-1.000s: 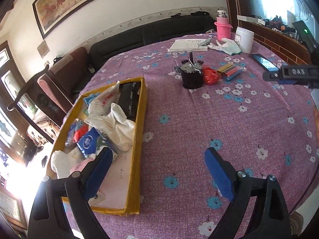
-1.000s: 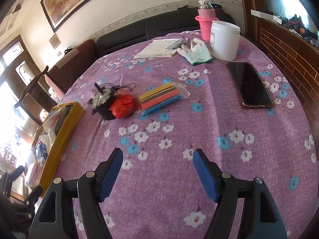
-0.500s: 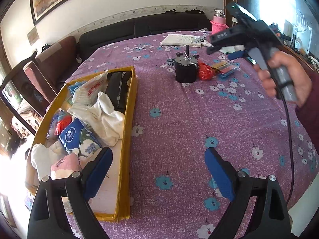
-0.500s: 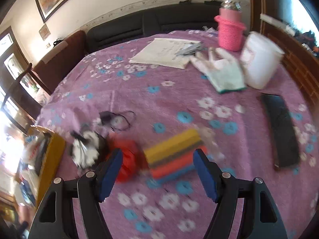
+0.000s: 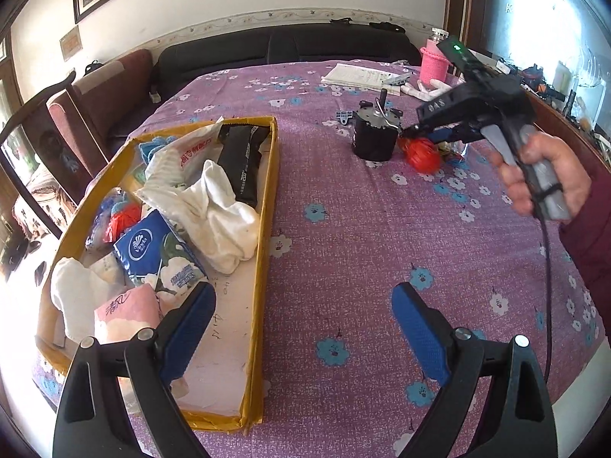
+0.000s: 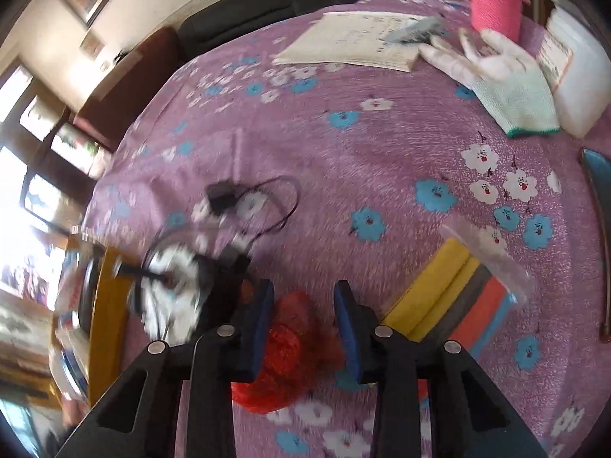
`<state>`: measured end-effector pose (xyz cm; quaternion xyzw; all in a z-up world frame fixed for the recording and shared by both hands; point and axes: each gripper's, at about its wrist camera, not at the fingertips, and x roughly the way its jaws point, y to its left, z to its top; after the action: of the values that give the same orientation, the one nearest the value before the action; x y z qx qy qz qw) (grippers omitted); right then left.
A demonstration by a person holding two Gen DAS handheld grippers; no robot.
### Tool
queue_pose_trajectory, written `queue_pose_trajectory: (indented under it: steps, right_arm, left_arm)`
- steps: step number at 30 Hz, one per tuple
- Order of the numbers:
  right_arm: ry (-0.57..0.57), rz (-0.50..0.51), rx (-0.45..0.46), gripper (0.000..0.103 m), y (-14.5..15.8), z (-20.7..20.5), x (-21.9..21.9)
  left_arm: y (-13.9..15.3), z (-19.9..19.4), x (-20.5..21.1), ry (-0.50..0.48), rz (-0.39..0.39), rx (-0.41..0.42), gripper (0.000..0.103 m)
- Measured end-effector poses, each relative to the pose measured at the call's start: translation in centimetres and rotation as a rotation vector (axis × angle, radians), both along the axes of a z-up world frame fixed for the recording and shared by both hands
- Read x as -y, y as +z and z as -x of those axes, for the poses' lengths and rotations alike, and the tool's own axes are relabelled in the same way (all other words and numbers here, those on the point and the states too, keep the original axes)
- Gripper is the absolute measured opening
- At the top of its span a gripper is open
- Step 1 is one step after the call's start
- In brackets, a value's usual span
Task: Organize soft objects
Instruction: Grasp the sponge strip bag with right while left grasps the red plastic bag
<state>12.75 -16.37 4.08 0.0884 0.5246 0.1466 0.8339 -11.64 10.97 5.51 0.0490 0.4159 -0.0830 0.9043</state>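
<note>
A red mesh ball (image 6: 294, 337) lies on the purple flowered cloth beside a black motor (image 5: 374, 133); it also shows in the left wrist view (image 5: 422, 152). My right gripper (image 6: 303, 311) is low over it, its blue pads on either side with the ball between them, half closed and not clamped. From the left wrist view it (image 5: 424, 129) reaches down at the ball. My left gripper (image 5: 301, 320) is open and empty above the cloth, beside a yellow cardboard box (image 5: 263, 229) holding cloths, tissue packs and other soft items.
A pack of coloured sponges (image 6: 454, 297) lies right of the ball. A white glove (image 6: 504, 76), papers (image 6: 355, 38), pink cup (image 6: 494, 0), white tub (image 6: 576, 72) and phone (image 6: 601, 175) are further back. A loose black cable (image 6: 263, 206) lies behind the motor.
My right gripper has moved forward and down to the red mesh ball and narrowed its jaws around it. My left gripper has stayed open near the box.
</note>
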Motion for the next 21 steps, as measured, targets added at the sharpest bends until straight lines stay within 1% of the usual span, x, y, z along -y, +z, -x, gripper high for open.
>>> queue_pose_trajectory:
  steps: [2, 5, 6, 7, 8, 9, 10, 11, 12, 13, 15, 16, 18, 21]
  right_arm:
    - [0.107, 0.019, -0.015, 0.035, 0.0, 2.3, -1.4]
    - [0.319, -0.009, -0.081, 0.035, -0.6, 7.2, -3.2]
    - [0.342, -0.026, -0.074, 0.035, -0.3, 8.4, -2.9]
    - [0.336, -0.039, -0.058, 0.036, 0.2, 9.1, -2.4]
    - [0.292, -0.055, -0.03, 0.04, 0.9, 9.6, -1.2]
    - [0.182, -0.061, 0.007, 0.047, 1.8, 9.6, 1.0]
    - [0.101, -0.053, 0.03, 0.067, 2.2, 9.4, 2.3]
    - [-0.04, -0.027, 0.07, 0.083, 2.7, 9.0, 4.7]
    - [-0.111, -0.02, 0.083, 0.085, 2.8, 8.6, 6.1]
    - [-0.163, -0.032, 0.081, 0.085, 2.7, 8.1, 7.3]
    - [-0.242, -0.071, 0.055, 0.085, 2.0, 6.9, 9.1]
    - [-0.267, -0.063, 0.05, 0.085, 1.6, 6.3, 9.2]
    - [-0.299, -0.005, 0.026, 0.085, 0.8, 4.6, 8.4]
    - [-0.309, 0.005, 0.014, 0.085, 0.1, 2.8, 6.6]
  left_arm:
    - [0.0, -0.1, 0.1, -0.008, 0.01, -0.002, 0.093]
    - [0.0, -0.2, 0.4, -0.024, 0.035, -0.005, 0.093]
    - [0.0, -0.2, 0.5, -0.032, 0.043, -0.007, 0.093]
    - [-0.1, -0.2, 0.6, -0.039, 0.053, -0.011, 0.093]
    - [-0.1, -0.3, 0.7, -0.044, 0.063, -0.015, 0.093]
    - [-0.2, -0.3, 0.9, -0.047, 0.075, -0.019, 0.093]
    - [-0.2, -0.4, 1.0, -0.05, 0.085, -0.024, 0.093]
    - [-0.2, -0.4, 1.2, -0.053, 0.094, -0.027, 0.093]
    - [-0.2, -0.3, 1.4, -0.058, 0.103, -0.03, 0.093]
    - [-0.2, -0.2, 1.6, -0.065, 0.109, -0.031, 0.093]
    - [-0.2, 0.1, 2.1, -0.08, 0.107, -0.031, 0.093]
    - [-0.2, 0.2, 2.3, -0.085, 0.105, -0.032, 0.093]
    - [-0.2, 0.4, 2.5, -0.091, 0.1, -0.032, 0.093]
    - [-0.1, 0.5, 2.6, -0.095, 0.09, -0.032, 0.093]
